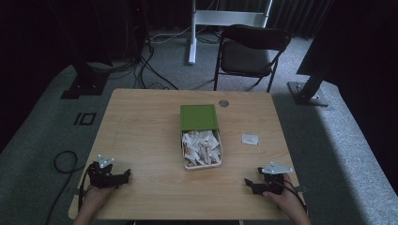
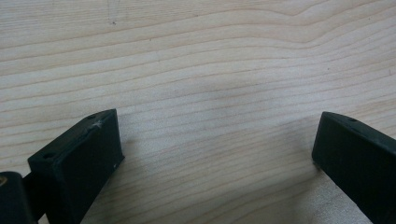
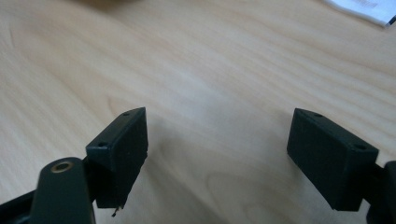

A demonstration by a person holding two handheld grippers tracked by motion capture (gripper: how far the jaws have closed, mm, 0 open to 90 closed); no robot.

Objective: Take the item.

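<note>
High view is showing a wooden counter with a person sitting at its near edge, a gripper in each hand. The left gripper is resting on the counter near the near-left corner, and the right gripper is resting near the near-right corner; both are pointing inward, toward each other, and they are lying well apart.

Between them, farther from the person and about in the middle of the counter, a white tin box is standing. It is holding many small white sachets with brown print. A green lid is lying over the far end of the box, so the near part is staying uncovered. One single white sachet is lying flat on the counter to the right of the box, apart from it. A small round grey disc is sitting close to the far edge of the counter.

Left gripper view is looking at bare wood grain, and the two black jaws are standing wide apart with nothing between them. Right gripper view is showing the same: its jaws are spread wide over the bare counter and are holding nothing. At the top right corner of that view a white sachet edge is appearing.

Behind the counter a black folding chair is standing on grey carpet.
</note>
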